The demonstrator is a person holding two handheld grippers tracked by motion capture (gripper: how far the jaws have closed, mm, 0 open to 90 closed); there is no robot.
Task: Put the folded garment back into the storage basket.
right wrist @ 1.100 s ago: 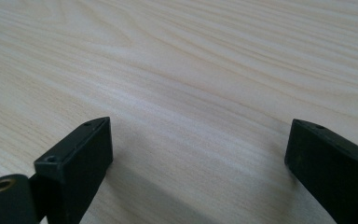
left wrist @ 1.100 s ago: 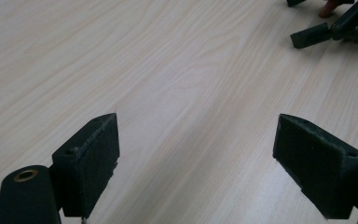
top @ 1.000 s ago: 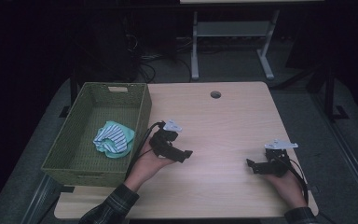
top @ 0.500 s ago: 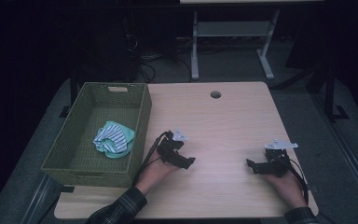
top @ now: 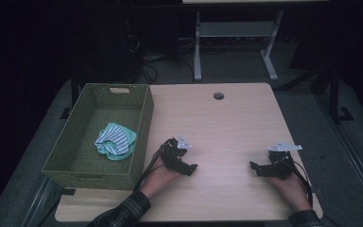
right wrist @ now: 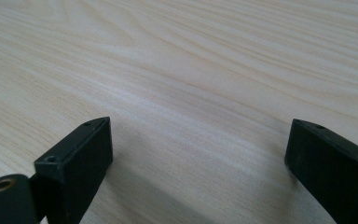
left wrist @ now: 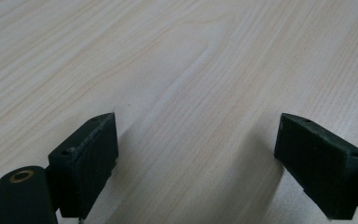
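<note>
Dark room, pale wooden table [top: 227,123] lit up. Left gripper [top: 191,166] low over bare wood, jaws wide apart, empty. Right gripper [top: 254,166] likewise spread, empty, well apart from it. Off left, a green woven basket [top: 142,123] holds a striped cloth [top: 115,140].

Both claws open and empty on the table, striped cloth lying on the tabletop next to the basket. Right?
Not quite. The striped cloth lies inside the green basket, not on the tabletop; the high view shows it. The rest holds: left claw and right claw are open and empty over the table.
</note>
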